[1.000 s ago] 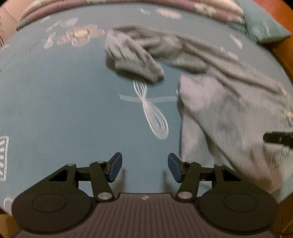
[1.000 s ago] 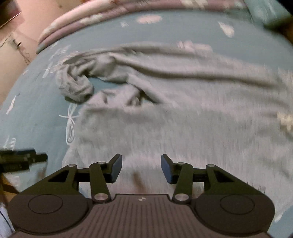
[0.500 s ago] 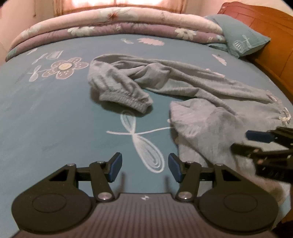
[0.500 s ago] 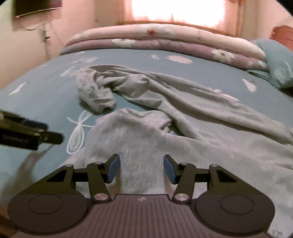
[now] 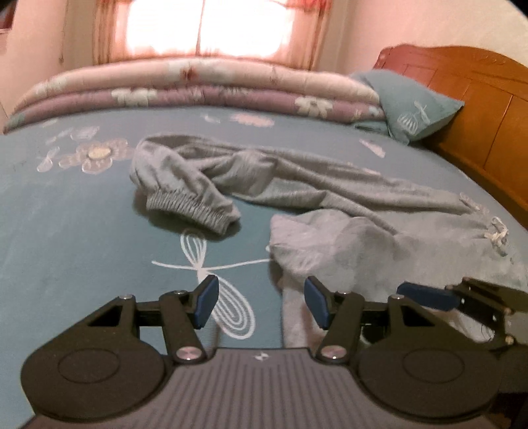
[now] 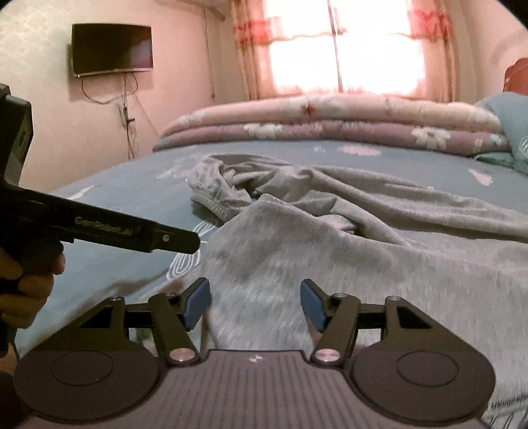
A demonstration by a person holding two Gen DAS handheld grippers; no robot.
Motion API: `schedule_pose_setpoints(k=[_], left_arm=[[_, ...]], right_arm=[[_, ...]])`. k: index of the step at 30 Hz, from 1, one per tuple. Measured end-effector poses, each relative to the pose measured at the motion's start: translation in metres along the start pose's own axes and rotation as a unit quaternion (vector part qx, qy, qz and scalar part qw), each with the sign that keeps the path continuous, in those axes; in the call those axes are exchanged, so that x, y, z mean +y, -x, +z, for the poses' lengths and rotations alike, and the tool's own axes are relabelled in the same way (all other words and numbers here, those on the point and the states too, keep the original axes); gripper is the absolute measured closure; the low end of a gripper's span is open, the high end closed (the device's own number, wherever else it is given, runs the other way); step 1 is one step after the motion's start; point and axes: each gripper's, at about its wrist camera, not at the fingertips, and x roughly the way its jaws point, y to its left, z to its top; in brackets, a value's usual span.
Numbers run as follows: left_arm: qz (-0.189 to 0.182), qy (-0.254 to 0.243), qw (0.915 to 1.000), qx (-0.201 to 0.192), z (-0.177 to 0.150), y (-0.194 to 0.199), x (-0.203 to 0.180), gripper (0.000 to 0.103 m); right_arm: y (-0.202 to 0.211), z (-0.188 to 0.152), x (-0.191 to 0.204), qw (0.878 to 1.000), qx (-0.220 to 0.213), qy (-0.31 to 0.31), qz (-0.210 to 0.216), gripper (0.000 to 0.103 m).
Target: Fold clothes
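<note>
Left gripper (image 5: 260,305): fingers (image 5: 206,302) part open, nothing between them, gap about as it was a second ago. They hang low over the sheet (image 5: 82,247), the right finger at the near edge of the trousers (image 5: 330,191).

Right gripper (image 6: 255,303): fingers (image 6: 312,303) apart and empty, the jaws having just been opening; grey cloth lies beyond and under them, but the pads do not press on it. In the left view the right gripper shows at the right edge, low over the same near edge.

Change over the last second: both views have swung up from a downward look at the bed to a flatter one, so that the quilt (image 5: 198,89), pillow (image 5: 412,105), headboard (image 5: 478,99) and window (image 5: 211,26) now show. The cloth sits closer under the fingers. Trousers themselves look unmoved.

Trousers: spread crumpled across the sheet. One leg runs off to the left and doubles back, its cuff (image 5: 191,211) lying on the sheet, apart from the rest. The waist end with the white cord (image 5: 495,231) is to the right.

Judgement: folding not yet begun. Both grippers appear set for a two-handed pinch on the near edge. The doubled leg probably needs straightening first.
</note>
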Motion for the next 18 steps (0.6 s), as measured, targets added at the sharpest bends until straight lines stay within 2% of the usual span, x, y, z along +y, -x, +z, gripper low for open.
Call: schedule_pose_setpoints(k=[2,4,5,6,7,10,12,14,15,17,18], left_arm=[[0.005,0.010,0.9997,-0.020,-0.006,0.013,-0.008,0.044],[0.010,0.038,0.9987,-0.033,-0.011,0.033,-0.014,0.044],[0.013,0.057,0.9975,-0.040,-0.014,0.045,-0.017,0.042],[0.015,0.071,0.9965,-0.040,-0.015,0.057,-0.020,0.038],[0.018,0.084,0.9957,-0.035,-0.015,0.068,-0.022,0.038],[0.010,0.110,0.9936,-0.024,-0.010,0.099,-0.026,0.037],[0.021,0.133,0.9899,-0.044,-0.010,0.120,-0.027,0.037],[0.037,0.146,0.9874,-0.048,-0.012,0.134,-0.029,0.036],[0.045,0.151,0.9864,-0.047,-0.014,0.139,-0.029,0.036],[0.056,0.141,0.9879,-0.031,-0.014,0.143,-0.033,0.036],[0.064,0.131,0.9891,-0.022,-0.013,0.144,-0.035,0.036]], right_arm=[[0.009,-0.008,0.005,1.000,-0.009,0.006,-0.006,0.031],[0.018,-0.011,0.010,1.000,0.010,0.020,-0.003,0.029],[0.024,-0.009,0.015,0.999,0.013,0.027,-0.015,0.029],[0.026,-0.003,0.019,0.999,0.032,0.033,-0.015,0.029],[0.028,0.002,0.023,0.998,0.053,0.040,-0.014,0.029],[0.043,0.011,0.031,0.999,0.036,0.036,0.004,0.028],[0.052,0.004,0.036,1.000,0.009,0.029,-0.009,0.028],[0.055,-0.003,0.048,0.998,0.047,0.048,-0.004,0.029],[0.062,-0.003,0.053,0.997,0.051,0.049,-0.004,0.029],[0.079,-0.006,0.061,0.999,0.011,0.045,0.024,0.026],[0.080,-0.009,0.068,0.997,0.005,0.065,0.031,0.026]])
